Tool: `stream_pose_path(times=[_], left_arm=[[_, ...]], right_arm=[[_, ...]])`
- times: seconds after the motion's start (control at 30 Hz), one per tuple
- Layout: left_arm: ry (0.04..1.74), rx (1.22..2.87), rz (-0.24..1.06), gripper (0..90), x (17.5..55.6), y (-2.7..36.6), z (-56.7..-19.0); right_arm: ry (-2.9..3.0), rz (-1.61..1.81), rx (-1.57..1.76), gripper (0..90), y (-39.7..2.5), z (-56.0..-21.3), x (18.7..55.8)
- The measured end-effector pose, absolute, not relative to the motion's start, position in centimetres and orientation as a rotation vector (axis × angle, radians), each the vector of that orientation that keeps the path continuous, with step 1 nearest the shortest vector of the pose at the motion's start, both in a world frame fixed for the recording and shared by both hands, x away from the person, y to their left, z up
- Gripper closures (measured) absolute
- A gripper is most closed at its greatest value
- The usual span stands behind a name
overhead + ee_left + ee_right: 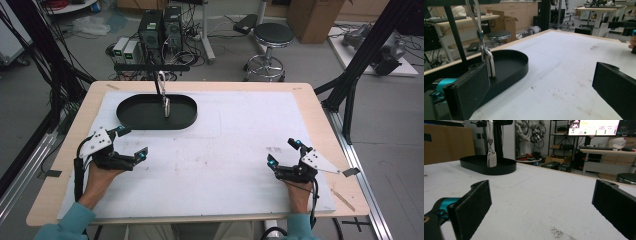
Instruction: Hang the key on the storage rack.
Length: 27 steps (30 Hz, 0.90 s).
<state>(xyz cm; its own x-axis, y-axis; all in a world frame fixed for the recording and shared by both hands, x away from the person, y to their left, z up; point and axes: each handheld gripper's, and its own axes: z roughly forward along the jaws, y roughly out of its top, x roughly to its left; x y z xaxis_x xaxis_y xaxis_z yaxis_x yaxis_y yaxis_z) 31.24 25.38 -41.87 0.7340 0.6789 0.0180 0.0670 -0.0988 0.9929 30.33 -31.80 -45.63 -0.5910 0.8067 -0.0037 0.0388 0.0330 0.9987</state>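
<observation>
— Grippers first: where, and how set?
— Left gripper (134,143) low over white mat (230,150) at near left corner, jaws spread wide, nothing between. Right gripper (285,152) low at near right, jaws equally wide apart, also holding nothing.
— Hands?
— Left hand (100,177) and right hand (298,192) behind the grippers, teal sleeves at bottom edge.
— And on the table?
— Black oval tray (135,114) at far left of mat. Key fob (491,158) hanging on a strap from a black stand (150,67), dangling upright just over the tray floor. Cannot tell whether touching it.
— Distance from grippers?
— Tray near left gripper, well apart from right.
</observation>
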Motion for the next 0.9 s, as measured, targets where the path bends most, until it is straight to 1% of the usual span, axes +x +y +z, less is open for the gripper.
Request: stream_pose_path(times=[0.17, 0.5, 0.9], left_arm=[[0.646, 1.567, 0.566, 1.7, 30.2, 26.0, -43.4], [0.654, 1.49, 0.57, 1.7, 29.0, 26.8, -45.5], [0.641, 1.458, 0.612, 1.7, 28.6, 26.8, -45.7]], right_arm=[[1.707, 1.619, 0.861, 1.8, -31.8, -45.6, 30.3], [1.708, 1.617, 0.852, 1.8, -31.8, -45.6, 30.4], [1.707, 1.616, 0.858, 1.8, -31.8, -45.6, 30.3]])
